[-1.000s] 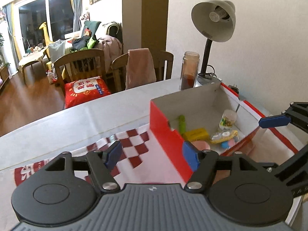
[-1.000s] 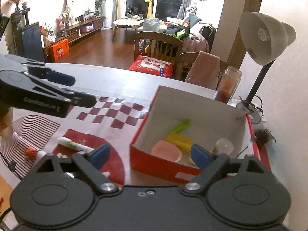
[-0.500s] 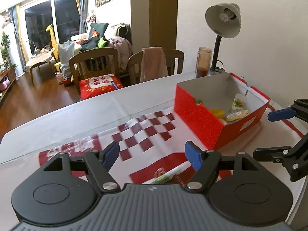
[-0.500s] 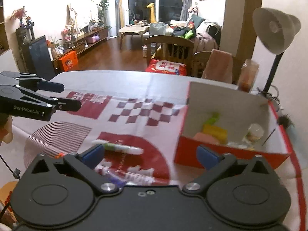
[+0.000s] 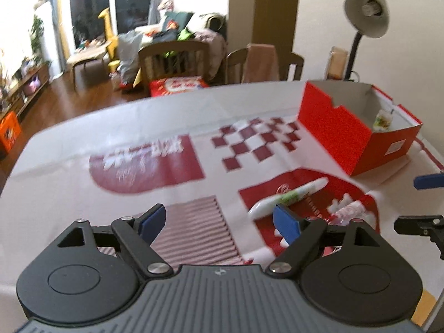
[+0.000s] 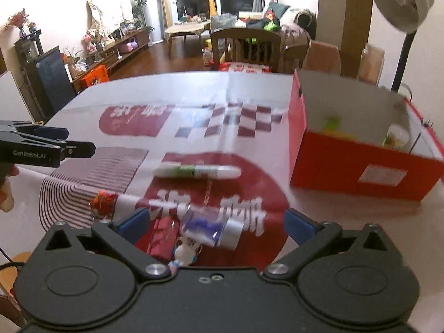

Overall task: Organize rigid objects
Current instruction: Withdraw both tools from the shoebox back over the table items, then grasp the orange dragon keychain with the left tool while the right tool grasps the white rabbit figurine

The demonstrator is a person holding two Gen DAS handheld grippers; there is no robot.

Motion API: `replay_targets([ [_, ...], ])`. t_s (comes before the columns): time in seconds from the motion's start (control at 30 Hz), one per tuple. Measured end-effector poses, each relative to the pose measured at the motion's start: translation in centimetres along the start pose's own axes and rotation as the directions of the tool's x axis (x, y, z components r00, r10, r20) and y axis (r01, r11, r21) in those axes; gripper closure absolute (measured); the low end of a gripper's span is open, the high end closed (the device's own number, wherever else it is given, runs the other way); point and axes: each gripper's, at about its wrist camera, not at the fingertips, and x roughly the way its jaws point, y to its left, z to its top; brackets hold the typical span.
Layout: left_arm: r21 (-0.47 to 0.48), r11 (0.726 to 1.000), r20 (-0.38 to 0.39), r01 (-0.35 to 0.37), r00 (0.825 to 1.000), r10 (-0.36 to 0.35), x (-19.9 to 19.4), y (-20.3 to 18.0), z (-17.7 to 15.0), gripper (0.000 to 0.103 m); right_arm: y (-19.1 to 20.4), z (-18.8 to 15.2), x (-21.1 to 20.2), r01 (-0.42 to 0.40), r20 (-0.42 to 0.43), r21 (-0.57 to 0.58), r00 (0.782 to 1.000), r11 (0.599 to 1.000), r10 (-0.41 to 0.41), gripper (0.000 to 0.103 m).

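A red cardboard box (image 5: pixel 358 136) (image 6: pixel 360 166) stands at the right of the table with several small items inside. A white and green tube (image 5: pixel 291 197) (image 6: pixel 197 171) lies on the red-patterned cloth, left of the box. My left gripper (image 5: pixel 219 222) is open and empty, above the cloth just left of the tube. My right gripper (image 6: pixel 216 222) is open and empty. A clear container with blue pieces (image 6: pixel 211 227), a red packet (image 6: pixel 162 236) and a small figurine (image 6: pixel 184 252) lie between its fingers.
A desk lamp (image 6: pixel 402 2) and a glass jar (image 6: pixel 371 61) stand behind the box. Wooden chairs (image 6: pixel 247 44) stand at the table's far edge. An orange trinket (image 6: pixel 104 201) lies on the striped part of the cloth.
Both grippers have pulled back from the box toward the near side of the table. The tube and the small items near the front edge have come into view. Both stay open.
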Motion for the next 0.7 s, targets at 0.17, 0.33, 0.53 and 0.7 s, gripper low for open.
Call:
replay_targets([
  [0.17,-0.025,1.0,-0.044,-0.012,0.999,0.011,1.5,0.6,-2.1,0.018,0.8,-1.8,1.7,0.006,-0.048,0.013,0.999,1.0,-0.005,0.001],
  [0.33,-0.026,0.999,-0.069,-0.025,0.997,0.024,2.8,0.5,-3.8,0.018,2.5,-3.5,3.7,-0.001,-0.098,-0.046,0.995,0.999,-0.004,0.004],
  [0.53,0.008,0.999,-0.087,-0.031,0.996,0.032,4.0,-0.2,-5.4,0.018,4.0,-4.8,5.0,0.001,-0.141,-0.132,0.99,0.991,-0.02,0.011],
  [0.7,0.049,0.998,-0.087,-0.046,0.995,0.051,4.6,-0.5,-6.2,0.018,4.3,-4.9,5.7,0.001,-0.16,-0.149,0.987,0.989,-0.025,0.019],
])
